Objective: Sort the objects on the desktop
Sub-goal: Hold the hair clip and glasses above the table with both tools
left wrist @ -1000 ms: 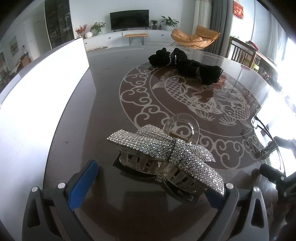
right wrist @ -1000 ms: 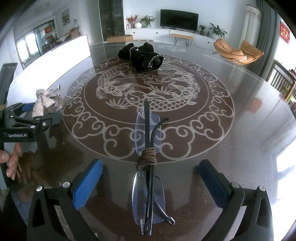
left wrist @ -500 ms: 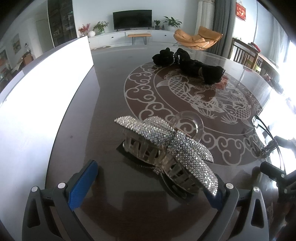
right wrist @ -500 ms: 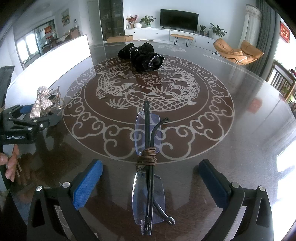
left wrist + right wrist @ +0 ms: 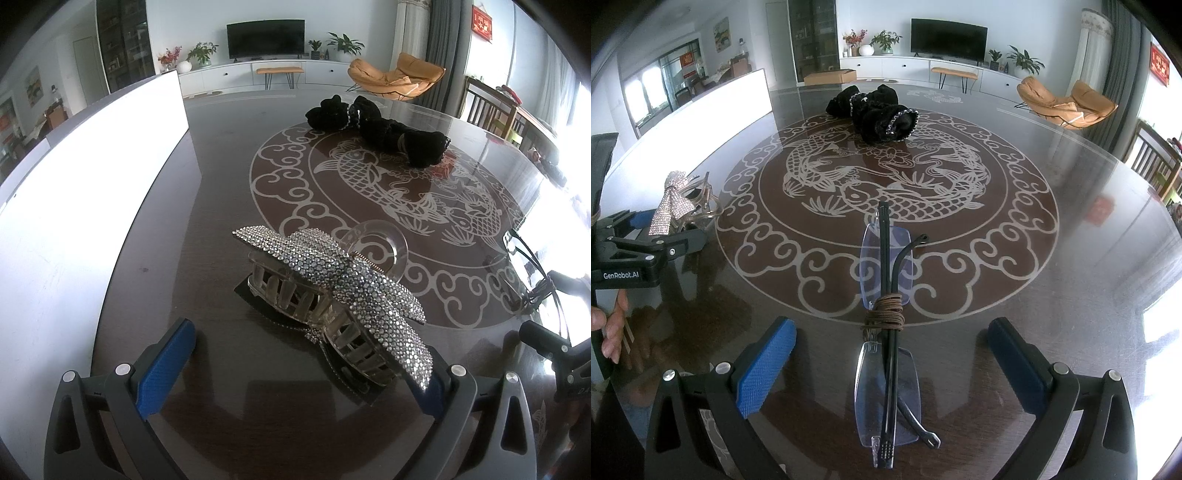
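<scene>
The left gripper is being held wide open low over the desk, with the rhinestone hair claw lying between its blue pads; the claw's near end is lying just beside, perhaps touching, the right-hand pad, while the left-hand pad is well apart from it. The right gripper is likewise being held wide open, with the folded rimless glasses, bound at the bridge by a brown hair tie, lying lengthwise in the gap and touching neither pad. A heap of black scrunchies is lying at the far side of the desk's fish pattern, and a white box is standing along the left edge.

The step in hand is judged to be the approach before a grasp, with nothing yet being lifted. For the claw, a sideways correction is being called for so that it is centred before closing; its sloping, glittering top is likely to slip. The glasses are thin and flat, so a low, careful pinch across the arms is being called for.
</scene>
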